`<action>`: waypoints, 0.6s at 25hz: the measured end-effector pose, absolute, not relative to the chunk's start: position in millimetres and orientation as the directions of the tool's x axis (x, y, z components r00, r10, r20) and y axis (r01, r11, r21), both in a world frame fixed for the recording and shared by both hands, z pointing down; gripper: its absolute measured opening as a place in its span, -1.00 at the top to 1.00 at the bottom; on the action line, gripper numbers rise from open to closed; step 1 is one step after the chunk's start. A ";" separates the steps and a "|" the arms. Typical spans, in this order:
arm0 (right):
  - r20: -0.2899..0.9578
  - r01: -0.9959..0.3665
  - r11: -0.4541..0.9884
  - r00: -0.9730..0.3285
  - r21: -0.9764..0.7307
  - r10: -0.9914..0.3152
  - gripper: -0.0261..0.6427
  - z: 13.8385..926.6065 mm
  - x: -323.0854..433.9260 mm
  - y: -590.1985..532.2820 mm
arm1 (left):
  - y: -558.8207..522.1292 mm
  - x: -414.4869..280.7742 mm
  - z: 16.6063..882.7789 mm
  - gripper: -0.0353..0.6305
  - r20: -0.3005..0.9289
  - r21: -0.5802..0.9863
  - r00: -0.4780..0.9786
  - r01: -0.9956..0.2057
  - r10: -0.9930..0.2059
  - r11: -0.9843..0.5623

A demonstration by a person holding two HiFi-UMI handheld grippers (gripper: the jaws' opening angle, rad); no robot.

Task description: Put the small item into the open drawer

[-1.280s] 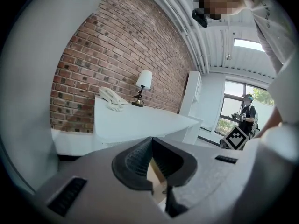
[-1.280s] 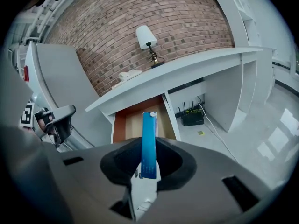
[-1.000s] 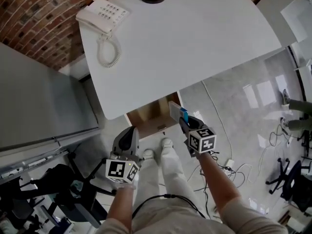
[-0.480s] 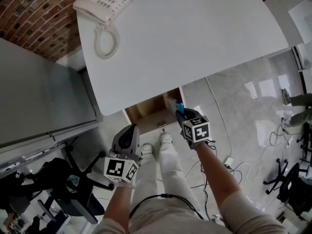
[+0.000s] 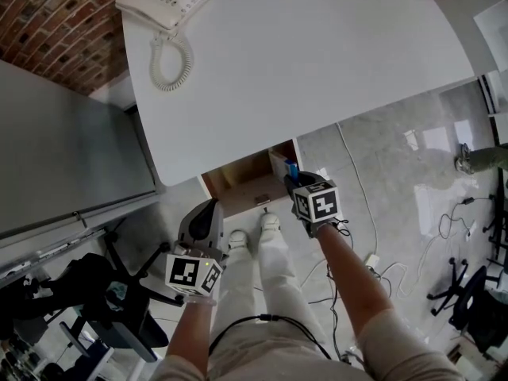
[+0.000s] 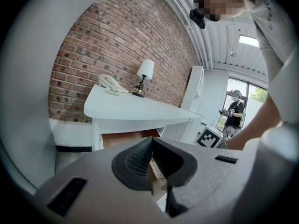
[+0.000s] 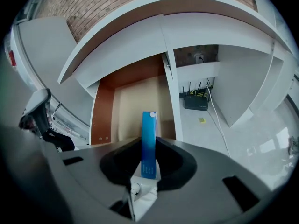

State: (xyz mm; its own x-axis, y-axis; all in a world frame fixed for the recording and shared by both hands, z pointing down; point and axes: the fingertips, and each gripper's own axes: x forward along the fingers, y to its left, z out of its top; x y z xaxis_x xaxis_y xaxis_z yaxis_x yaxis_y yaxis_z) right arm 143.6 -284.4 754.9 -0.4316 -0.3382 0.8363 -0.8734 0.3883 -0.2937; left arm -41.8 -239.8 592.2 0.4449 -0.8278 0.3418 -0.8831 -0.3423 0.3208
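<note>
The right gripper (image 5: pixel 294 182) is clamped on the slim blue box (image 7: pixel 149 141), its long axis upright along the jaws; the open drawer (image 7: pixel 133 101) lies straight ahead, the box seemingly at its right front corner. The left gripper (image 5: pixel 210 211), closed and empty, hangs farther from the drawer.

white desk (image 5: pixel 317 54) against brick wall (image 5: pixel 48 22), glossy floor (image 5: pixel 397 173).

Slim blue box (image 7: pixel 149 143) with a pale top edge, upright and edge-on, clamped between the jaws of the right gripper (image 7: pixel 149 160). Poised by the right front corner of the open drawer (image 7: pixel 135 101) in the head view, top end set against the drawer's floor in the right gripper view. Drawer pulled out from under the white desk (image 5: pixel 302 62): pale tan floor, reddish-brown side wall, white front.
</note>
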 end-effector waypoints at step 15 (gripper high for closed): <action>0.836 -0.886 0.374 -0.411 -0.273 -0.363 0.58 756.5 150.1 -286.5 | -231.4 -37.0 599.4 0.88 0.355 0.325 0.446 -0.883 -0.822 -0.338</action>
State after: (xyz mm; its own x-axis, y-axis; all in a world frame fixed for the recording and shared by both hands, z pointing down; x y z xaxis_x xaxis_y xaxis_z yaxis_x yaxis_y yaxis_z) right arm 150.1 -286.5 756.5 -0.4111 -0.3633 0.8361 -0.8861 0.3745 -0.2730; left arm -37.0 -231.4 599.4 0.4457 -0.8218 0.3550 -0.8830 -0.3384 0.3251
